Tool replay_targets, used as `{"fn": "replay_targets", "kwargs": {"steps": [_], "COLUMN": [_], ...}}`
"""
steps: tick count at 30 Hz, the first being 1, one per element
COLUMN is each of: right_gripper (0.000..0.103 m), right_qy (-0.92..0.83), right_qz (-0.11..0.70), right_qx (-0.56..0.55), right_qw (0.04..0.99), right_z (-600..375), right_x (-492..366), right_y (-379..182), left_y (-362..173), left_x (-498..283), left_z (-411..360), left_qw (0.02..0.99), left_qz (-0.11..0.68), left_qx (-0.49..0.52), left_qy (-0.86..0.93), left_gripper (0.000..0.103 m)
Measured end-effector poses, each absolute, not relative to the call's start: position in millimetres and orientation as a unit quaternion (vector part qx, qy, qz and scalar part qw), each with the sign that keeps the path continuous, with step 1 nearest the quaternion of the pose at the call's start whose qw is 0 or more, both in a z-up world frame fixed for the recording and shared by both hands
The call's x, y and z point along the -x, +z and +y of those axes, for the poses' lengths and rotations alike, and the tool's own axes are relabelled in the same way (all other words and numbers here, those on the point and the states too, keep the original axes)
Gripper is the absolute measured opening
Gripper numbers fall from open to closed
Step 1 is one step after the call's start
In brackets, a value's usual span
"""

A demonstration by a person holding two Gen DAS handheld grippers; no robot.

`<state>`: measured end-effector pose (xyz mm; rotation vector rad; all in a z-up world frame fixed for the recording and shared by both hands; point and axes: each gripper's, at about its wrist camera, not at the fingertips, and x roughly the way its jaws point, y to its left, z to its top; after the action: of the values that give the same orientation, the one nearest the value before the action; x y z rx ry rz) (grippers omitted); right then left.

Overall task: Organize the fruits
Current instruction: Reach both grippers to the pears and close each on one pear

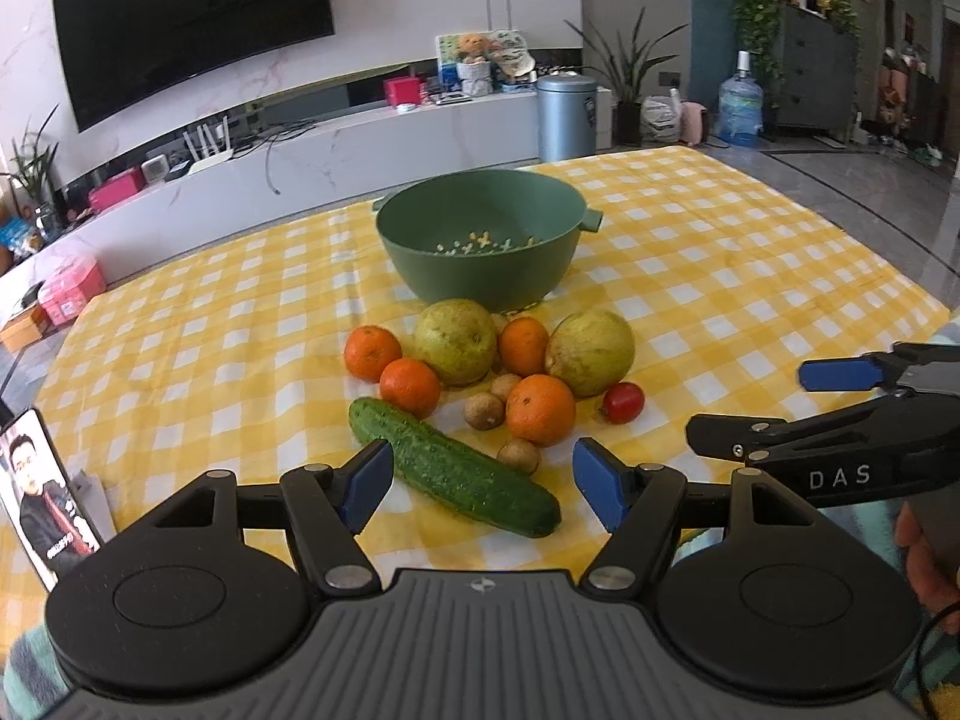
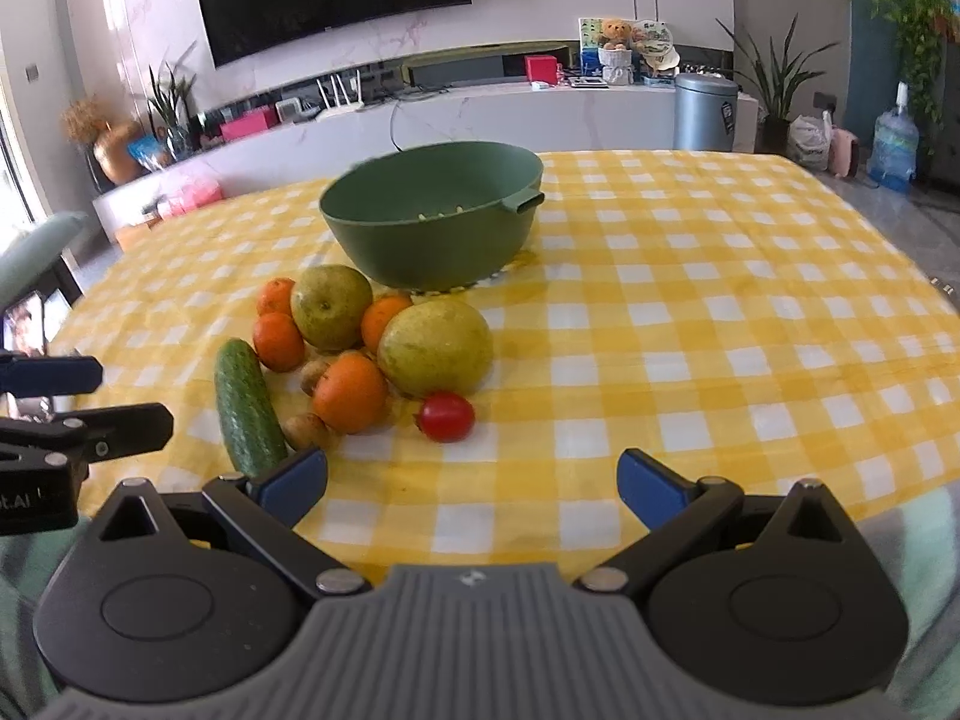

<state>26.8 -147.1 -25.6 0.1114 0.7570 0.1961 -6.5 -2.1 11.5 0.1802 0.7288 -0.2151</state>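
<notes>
Two grippers wait, nothing moved yet; the first pick seems next. Left wrist view: the left gripper [image 1: 480, 483] stands wide open and empty over the cucumber [image 1: 453, 471], which lies nearest, in front of the green bowl [image 1: 480, 252]. Oranges, pears and a tomato [image 1: 623, 402] cluster between cucumber and bowl.

Right wrist view: the right gripper [image 2: 474, 483] is also spread and empty. The fruit lies left of it, before the bowl; open checked tablecloth [image 2: 720, 330] stretches right of the bowl.

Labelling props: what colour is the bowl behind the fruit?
Dark green bowl; clearest in the left wrist view.
</notes>
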Motion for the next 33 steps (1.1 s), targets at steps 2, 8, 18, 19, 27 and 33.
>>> {"fn": "replay_targets", "kwargs": {"steps": [2,8,18,19,27,33], "right_gripper": [0.099,0.099,0.099,0.099,0.099,0.085], "right_qy": [0.11,0.101,0.133,0.133,0.122,0.124], "right_qz": [0.357,0.319,0.279,0.279,0.349,0.398], "right_qx": [-0.074,-0.067,0.013,0.014,-0.042,-0.07], "right_qw": [0.925,0.94,0.951,0.951,0.928,0.906], "right_z": [-150.7,-148.6,-134.8,-134.5,-137.3,-131.2], "right_x": [-26.0,-26.7,-60.4,-66.4,-121.7,-160.2], "right_y": [-25.6,-20.3,2.1,5.1,-1.3,-11.8], "left_y": [14.1,20.4,36.6,36.1,25.9,5.0], "left_x": [3.6,-7.0,-36.7,-40.3,-84.8,-117.9], "left_z": [0.3,4.4,-2.5,-3.0,14.9,10.0], "left_qw": [0.926,0.928,0.938,0.939,0.927,0.907], "left_qz": [0.353,0.347,0.308,0.302,0.333,0.361], "left_qx": [-0.081,-0.069,-0.115,-0.124,-0.079,-0.119], "left_qy": [-0.111,-0.117,-0.113,-0.111,-0.154,-0.182], "left_gripper": [0.081,0.075,0.075,0.075,0.075,0.079]}}
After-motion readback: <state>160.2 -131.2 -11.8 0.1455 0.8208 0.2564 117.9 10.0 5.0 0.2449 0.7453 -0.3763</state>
